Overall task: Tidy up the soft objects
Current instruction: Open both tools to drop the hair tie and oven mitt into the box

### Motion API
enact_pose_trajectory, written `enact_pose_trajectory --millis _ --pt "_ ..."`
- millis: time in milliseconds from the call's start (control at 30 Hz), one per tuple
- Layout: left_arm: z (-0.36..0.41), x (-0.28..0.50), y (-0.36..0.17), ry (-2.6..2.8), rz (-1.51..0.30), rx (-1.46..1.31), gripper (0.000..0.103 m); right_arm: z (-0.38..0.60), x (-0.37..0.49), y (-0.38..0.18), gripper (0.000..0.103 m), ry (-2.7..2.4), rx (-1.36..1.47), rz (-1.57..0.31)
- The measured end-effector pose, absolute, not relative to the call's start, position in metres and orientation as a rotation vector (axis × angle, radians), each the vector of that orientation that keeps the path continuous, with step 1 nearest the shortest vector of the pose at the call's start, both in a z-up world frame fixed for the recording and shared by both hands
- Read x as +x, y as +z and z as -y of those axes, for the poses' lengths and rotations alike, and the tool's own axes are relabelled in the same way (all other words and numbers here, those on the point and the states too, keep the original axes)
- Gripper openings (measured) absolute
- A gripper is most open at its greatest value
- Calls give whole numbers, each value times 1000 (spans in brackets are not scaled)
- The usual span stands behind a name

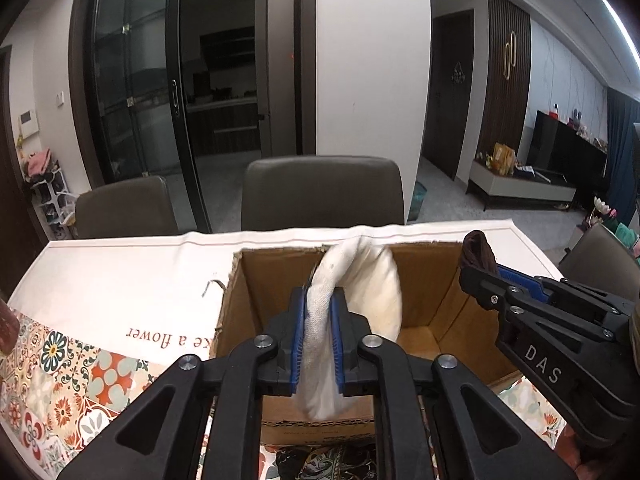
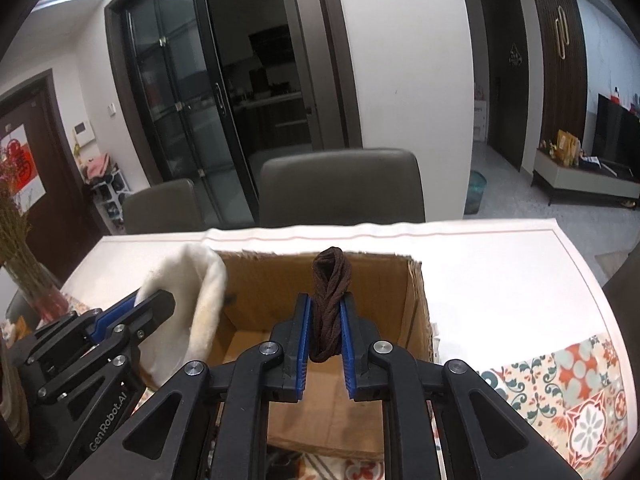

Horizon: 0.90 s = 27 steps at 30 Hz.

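Note:
An open cardboard box (image 1: 424, 276) stands on the table, and both grippers hang over its mouth. My left gripper (image 1: 318, 300) is shut on a white soft cloth (image 1: 372, 280), whose loose end sags into the box. In the right wrist view that cloth (image 2: 200, 292) drapes by the box's left wall (image 2: 384, 288), beside the left gripper (image 2: 154, 300). My right gripper (image 2: 325, 304) is shut on a dark brown twisted knit piece (image 2: 331, 276) that sticks up past the fingertips. The left wrist view has the right gripper (image 1: 480, 276) and the brown piece (image 1: 476, 250) at the box's right edge.
The table wears a white cloth with a tiled flower pattern (image 1: 60, 380). Two grey chairs (image 1: 320, 192) stand behind the far edge. A vase of dried stems (image 2: 24, 272) is at the table's left. A dark patterned fabric (image 1: 320, 464) lies in front of the box.

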<state>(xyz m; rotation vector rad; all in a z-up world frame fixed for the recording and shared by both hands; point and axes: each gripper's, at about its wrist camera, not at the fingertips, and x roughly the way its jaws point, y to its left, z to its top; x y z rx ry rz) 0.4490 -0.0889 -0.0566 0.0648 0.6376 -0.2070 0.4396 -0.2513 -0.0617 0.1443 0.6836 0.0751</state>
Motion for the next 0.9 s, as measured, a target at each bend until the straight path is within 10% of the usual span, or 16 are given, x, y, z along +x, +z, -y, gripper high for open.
enact_pose_trajectory --millis 133,900 --pt "89 448 -57 -198 -636 65 38 254 442 -67 48 75 149 -708" --pt "68 360 -2 -175 -533 32 66 251 353 -11 48 40 124 -583"
